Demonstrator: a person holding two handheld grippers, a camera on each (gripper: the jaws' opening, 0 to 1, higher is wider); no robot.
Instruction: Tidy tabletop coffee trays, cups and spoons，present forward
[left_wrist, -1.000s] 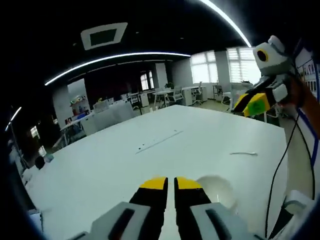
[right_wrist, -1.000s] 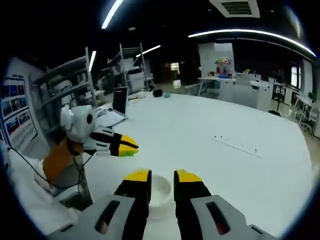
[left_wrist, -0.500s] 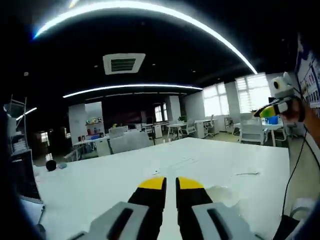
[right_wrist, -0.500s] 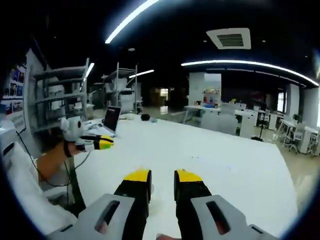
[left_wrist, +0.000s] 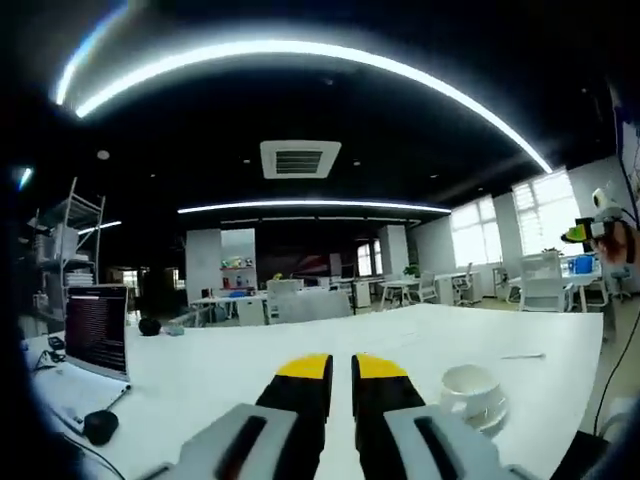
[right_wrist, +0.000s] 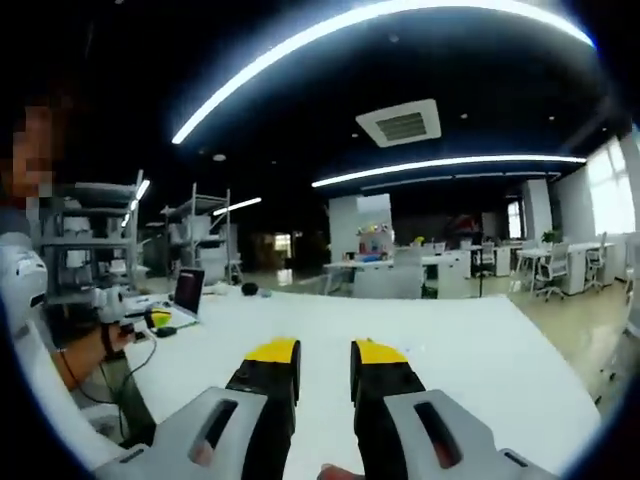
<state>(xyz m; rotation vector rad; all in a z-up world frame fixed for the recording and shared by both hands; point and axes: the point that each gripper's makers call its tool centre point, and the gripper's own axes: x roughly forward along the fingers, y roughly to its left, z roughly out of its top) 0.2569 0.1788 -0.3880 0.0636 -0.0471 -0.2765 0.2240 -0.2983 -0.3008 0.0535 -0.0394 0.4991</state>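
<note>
In the left gripper view a white cup (left_wrist: 472, 390) stands upright on the white table (left_wrist: 250, 355), just right of my left gripper (left_wrist: 341, 366). The left jaws stand close together with nothing between them. A small spoon (left_wrist: 522, 355) lies farther right on the table. My right gripper (left_wrist: 590, 232) is held up in the air at the far right. In the right gripper view my right gripper (right_wrist: 325, 352) points out over the table (right_wrist: 440, 350), its jaws near each other and empty. My left gripper (right_wrist: 155, 318) is at the left, in a hand.
An open laptop (left_wrist: 95, 330) and a black mouse (left_wrist: 100, 425) sit at the table's left end. The person's white sleeve (right_wrist: 40, 400) fills the left of the right gripper view. Shelving (right_wrist: 205, 245) and office desks (right_wrist: 400, 275) stand beyond the table.
Both cameras have tipped up, so more ceiling shows. The cup that lay by the right jaws a second ago has left that view. Neither gripper's jaws changed.
</note>
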